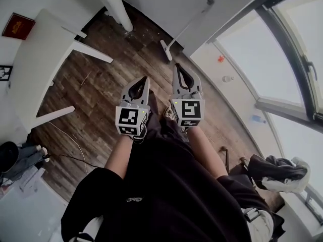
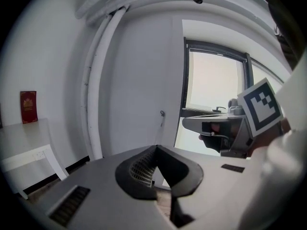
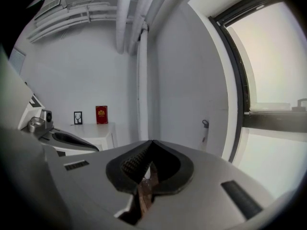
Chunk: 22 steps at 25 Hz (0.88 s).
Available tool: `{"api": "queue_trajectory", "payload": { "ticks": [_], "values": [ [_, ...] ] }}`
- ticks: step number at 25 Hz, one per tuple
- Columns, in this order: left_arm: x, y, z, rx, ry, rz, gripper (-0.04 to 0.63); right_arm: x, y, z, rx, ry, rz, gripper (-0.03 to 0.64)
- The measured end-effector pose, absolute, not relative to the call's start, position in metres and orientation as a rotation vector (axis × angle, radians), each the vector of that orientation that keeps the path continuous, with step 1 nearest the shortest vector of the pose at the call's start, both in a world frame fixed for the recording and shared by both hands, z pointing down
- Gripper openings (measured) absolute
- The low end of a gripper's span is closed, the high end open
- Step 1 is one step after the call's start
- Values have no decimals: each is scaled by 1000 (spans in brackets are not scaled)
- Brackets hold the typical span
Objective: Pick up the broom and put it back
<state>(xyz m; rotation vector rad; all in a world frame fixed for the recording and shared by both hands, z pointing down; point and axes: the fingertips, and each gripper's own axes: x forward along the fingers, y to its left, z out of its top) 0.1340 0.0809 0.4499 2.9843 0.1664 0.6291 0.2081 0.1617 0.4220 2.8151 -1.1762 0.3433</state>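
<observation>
- No brand or readable word shows. The red rectangular plaque (image 3: 101,114) bears a gold emblem, but its lettering is too small to read. The cube on each tool carries only black-and-white square markers.
- One white long-handled broom (image 1: 166,48) stands at the far edge of the dark wooden plank floor (image 1: 96,89). Its head is down and its thin handle leans up against the white wall, near the corner where that wall meets the window side. Neither tool touches it.
- There are two tools, held side by side above the floor and both pointing toward the broom.
- The left tool (image 1: 146,79) is clenched, its tips meeting with nothing between them.
- The right tool (image 1: 175,66) is also clenched and empty.
- One white worktop (image 1: 38,64) stands along the floor's left edge. The plaque stands at its back edge against the wall, with one small black-framed picture (image 3: 77,117) just beside it; what the picture shows is too small to tell.
- One thick white pipe (image 1: 118,6) runs up the wall between the worktop and the broom.
- The broom's bristles cannot be made out.
- A tiny red thing (image 1: 221,58) on the window ledge and a dark bundle (image 1: 275,168) at the lower right are both too unclear to identify.
- The person's black shirt hides the floor below the tools.
</observation>
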Motion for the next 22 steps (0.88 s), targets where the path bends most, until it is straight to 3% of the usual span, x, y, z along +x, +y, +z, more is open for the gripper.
{"api": "queue_trajectory", "payload": {
  "ticks": [22],
  "values": [
    [286, 21, 531, 2886, 383, 731, 0, 356, 137, 547, 2867, -766, 668, 21]
  ]
}}
